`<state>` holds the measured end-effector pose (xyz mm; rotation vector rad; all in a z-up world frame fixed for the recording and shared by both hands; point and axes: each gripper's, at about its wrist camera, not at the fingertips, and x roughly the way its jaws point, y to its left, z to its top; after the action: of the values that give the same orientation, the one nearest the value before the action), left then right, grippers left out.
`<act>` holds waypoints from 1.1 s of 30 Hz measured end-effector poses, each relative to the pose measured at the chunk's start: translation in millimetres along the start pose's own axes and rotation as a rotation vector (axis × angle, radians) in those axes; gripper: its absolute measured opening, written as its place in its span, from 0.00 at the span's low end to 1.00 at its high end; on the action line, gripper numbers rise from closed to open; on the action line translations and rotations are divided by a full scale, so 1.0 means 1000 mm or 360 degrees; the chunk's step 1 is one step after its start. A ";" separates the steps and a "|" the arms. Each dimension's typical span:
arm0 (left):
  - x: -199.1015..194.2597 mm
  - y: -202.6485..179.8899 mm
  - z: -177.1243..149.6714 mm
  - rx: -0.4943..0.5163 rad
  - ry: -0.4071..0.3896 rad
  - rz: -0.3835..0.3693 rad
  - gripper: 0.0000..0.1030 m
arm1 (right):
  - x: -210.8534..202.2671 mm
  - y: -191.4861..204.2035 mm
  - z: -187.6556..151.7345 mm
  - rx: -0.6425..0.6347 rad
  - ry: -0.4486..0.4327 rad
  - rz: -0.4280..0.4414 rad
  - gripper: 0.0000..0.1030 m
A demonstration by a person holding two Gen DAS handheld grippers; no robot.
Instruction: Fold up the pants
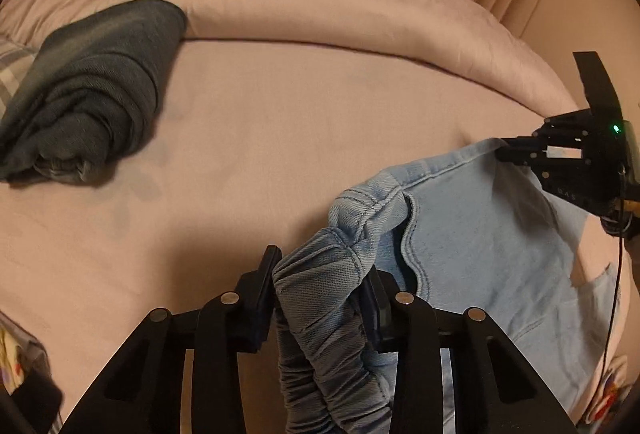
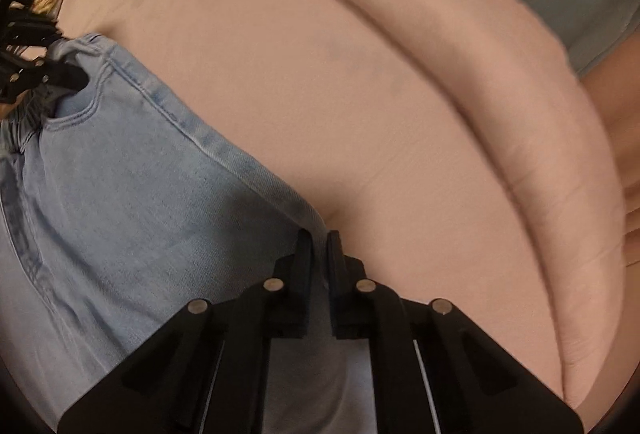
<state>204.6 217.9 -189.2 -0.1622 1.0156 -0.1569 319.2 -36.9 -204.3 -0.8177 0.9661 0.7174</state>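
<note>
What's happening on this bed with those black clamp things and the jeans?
A person is folding light blue jeans on a pink bed sheet using two handheld grippers. The left gripper is shut on the bunched waistband, and the right gripper pinches the side seam further along. A dark, already folded garment lies near the pillows.

Dim, warm indoor light tinting the bed [image 1: 280, 122] peach. Soft shadow at lower centre of the left wrist view. Strong fisheye bending and black vignette at frame edges. Motion blur across the right wrist view, heaviest at right.
</note>
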 end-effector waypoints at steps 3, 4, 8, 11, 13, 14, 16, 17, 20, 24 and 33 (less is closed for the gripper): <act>0.029 0.009 -0.002 -0.0055 0.0125 0.0127 0.50 | 0.012 -0.007 0.002 0.0059 0.0034 0.0079 0.09; 0.034 0.011 -0.002 -0.0070 0.0132 0.0153 0.51 | 0.025 -0.002 0.004 0.0070 0.0077 0.0089 0.12; 0.007 0.009 0.002 -0.0071 0.0051 0.0282 0.72 | 0.027 -0.015 -0.002 0.0204 0.0004 0.0130 0.30; -0.025 -0.009 -0.002 0.0079 -0.0074 0.0337 0.77 | -0.007 -0.051 -0.016 0.0386 -0.0123 0.0229 0.39; -0.031 -0.027 0.000 0.0200 -0.0113 0.0385 0.77 | -0.028 -0.079 -0.033 0.0453 -0.0171 0.0132 0.41; -0.031 -0.035 0.002 0.0258 -0.0123 0.0424 0.77 | -0.035 -0.095 -0.047 0.0477 -0.0135 0.0053 0.41; -0.028 -0.051 0.015 0.0324 -0.0174 0.0538 0.77 | -0.033 -0.114 -0.068 0.0486 -0.0025 -0.0068 0.41; -0.027 -0.047 0.023 0.0273 -0.0197 0.0598 0.77 | -0.030 -0.124 -0.080 0.0493 0.0062 -0.0135 0.41; -0.029 -0.022 0.032 0.0099 -0.0196 0.0613 0.77 | -0.016 -0.138 -0.120 0.0508 0.0239 -0.0160 0.39; -0.012 -0.054 0.034 0.0290 -0.0081 0.0207 0.77 | 0.007 -0.142 -0.151 0.0477 0.0364 -0.0201 0.41; 0.082 -0.122 0.060 0.0701 0.0214 0.0125 0.77 | -0.011 -0.165 -0.142 0.0644 0.0162 -0.0114 0.39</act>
<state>291.8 85.1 -200.9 0.2922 1.0955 -0.3184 391.0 -242.2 -197.4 -0.5324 1.1220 0.4010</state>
